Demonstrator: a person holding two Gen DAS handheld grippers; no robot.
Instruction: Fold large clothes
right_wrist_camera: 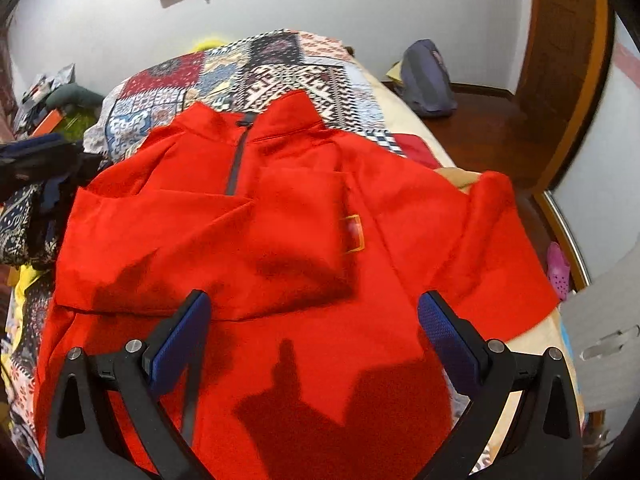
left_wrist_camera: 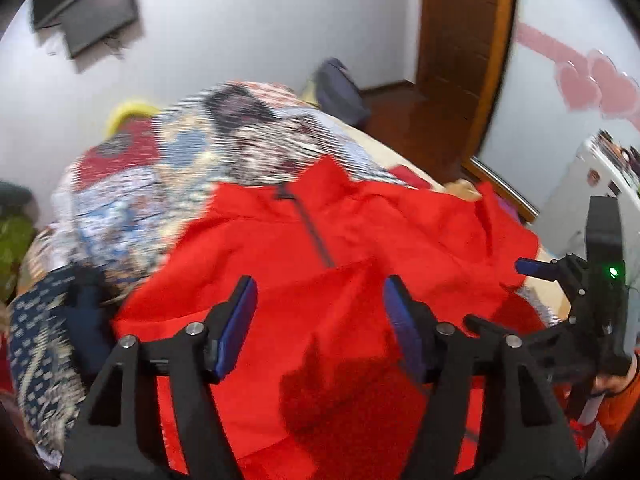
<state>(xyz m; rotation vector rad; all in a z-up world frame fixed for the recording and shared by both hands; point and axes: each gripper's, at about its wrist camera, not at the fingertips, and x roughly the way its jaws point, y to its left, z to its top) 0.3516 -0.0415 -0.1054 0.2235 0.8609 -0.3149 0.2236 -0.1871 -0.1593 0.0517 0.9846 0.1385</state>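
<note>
The left hand-held gripper [left_wrist_camera: 320,300] has its blue pads spread apart with nothing between them, hovering over the red pullover [right_wrist_camera: 280,220]. The pullover lies flat on the patchwork bedspread [right_wrist_camera: 280,64], collar away, one sleeve folded across its chest. The right hand-held gripper [right_wrist_camera: 314,316] is spread wide too, gripping nothing, above the hem.
</note>
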